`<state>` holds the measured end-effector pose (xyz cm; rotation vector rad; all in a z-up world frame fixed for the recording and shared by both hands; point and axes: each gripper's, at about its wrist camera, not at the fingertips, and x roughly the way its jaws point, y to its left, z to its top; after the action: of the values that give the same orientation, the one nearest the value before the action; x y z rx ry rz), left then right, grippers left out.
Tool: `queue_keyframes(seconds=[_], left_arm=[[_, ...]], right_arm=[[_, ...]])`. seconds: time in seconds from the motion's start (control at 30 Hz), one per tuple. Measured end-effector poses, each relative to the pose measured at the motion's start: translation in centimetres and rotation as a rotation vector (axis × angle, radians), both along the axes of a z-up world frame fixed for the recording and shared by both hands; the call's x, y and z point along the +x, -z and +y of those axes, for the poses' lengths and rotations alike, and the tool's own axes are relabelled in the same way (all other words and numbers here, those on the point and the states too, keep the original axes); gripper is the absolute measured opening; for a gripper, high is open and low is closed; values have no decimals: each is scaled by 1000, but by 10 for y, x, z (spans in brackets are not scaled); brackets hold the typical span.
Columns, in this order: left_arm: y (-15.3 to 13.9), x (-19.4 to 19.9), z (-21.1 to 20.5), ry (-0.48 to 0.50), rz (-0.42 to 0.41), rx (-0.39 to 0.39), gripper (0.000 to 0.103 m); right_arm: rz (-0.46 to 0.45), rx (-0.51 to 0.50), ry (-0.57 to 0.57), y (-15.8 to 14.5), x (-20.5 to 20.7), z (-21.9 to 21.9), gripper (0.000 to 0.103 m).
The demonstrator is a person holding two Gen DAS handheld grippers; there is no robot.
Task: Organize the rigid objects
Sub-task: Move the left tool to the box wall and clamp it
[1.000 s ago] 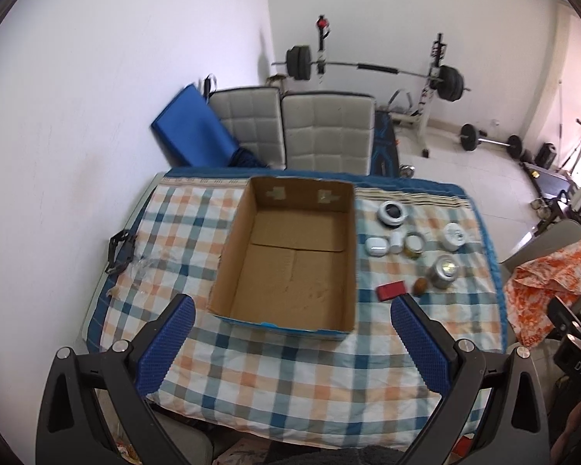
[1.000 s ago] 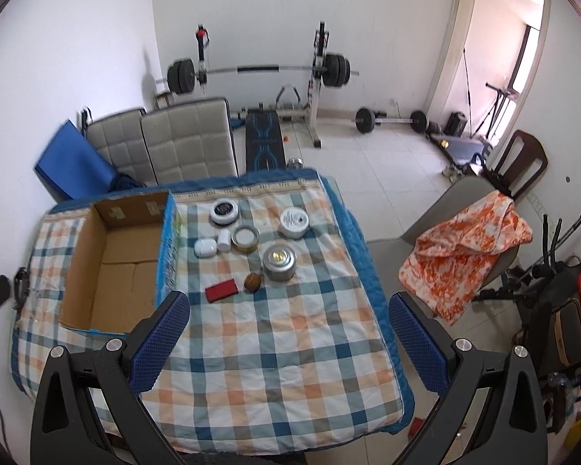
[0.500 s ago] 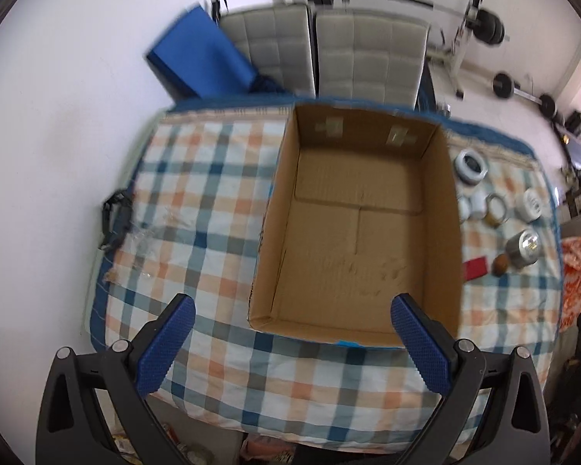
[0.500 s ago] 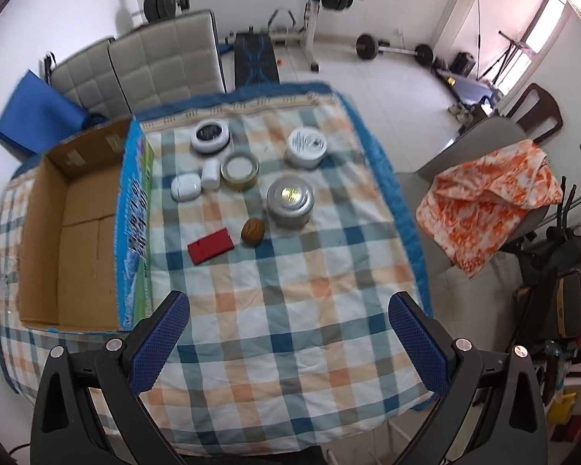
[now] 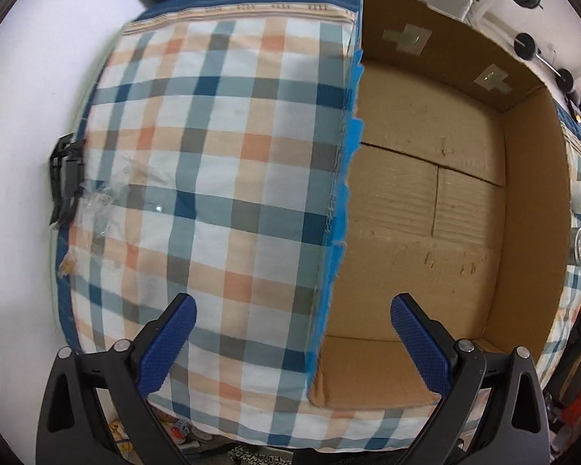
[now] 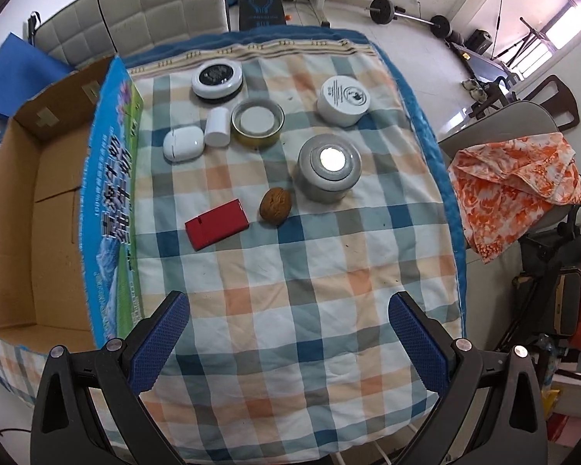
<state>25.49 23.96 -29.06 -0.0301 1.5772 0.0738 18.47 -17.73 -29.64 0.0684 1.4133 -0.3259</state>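
An open cardboard box (image 5: 426, 201) sits on the checked cloth; it also shows at the left of the right wrist view (image 6: 38, 213). My left gripper (image 5: 290, 337) is open and empty, straddling the box's left wall near its front corner. My right gripper (image 6: 288, 329) is open and empty above bare cloth. Ahead of it lie a red case (image 6: 217, 224), a walnut (image 6: 275, 206), a silver tin (image 6: 328, 167), a white earbud case (image 6: 183, 143), a small white cylinder (image 6: 217, 127), a gold-rimmed tin (image 6: 257, 122), a black-topped round tin (image 6: 217, 78) and a white round jar (image 6: 343, 100).
The table (image 5: 213, 155) stands against a white wall on the left, with a black clamp (image 5: 64, 178) at its edge. Grey padded chairs (image 6: 155, 11) stand behind it. A chair with an orange cloth (image 6: 519, 178) is on the right. Gym weights (image 6: 383, 9) lie on the floor.
Both grippers have moved down and closer to the table. The left one has shifted left until the box's left wall lies between its fingers. Both stay open.
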Motion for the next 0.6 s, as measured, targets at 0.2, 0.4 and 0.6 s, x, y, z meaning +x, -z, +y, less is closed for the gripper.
queue_keyframes(seconds=[0.2, 0.4, 0.6], left_arm=[[22, 5, -5, 35, 45, -47, 67], [40, 2, -15, 58, 87, -91, 45], [48, 2, -18, 39, 98, -104, 26]], right_arm=[[28, -4, 22, 15, 15, -5, 103], [41, 5, 35, 21, 22, -12, 103], [55, 24, 12, 29, 31, -18, 103]])
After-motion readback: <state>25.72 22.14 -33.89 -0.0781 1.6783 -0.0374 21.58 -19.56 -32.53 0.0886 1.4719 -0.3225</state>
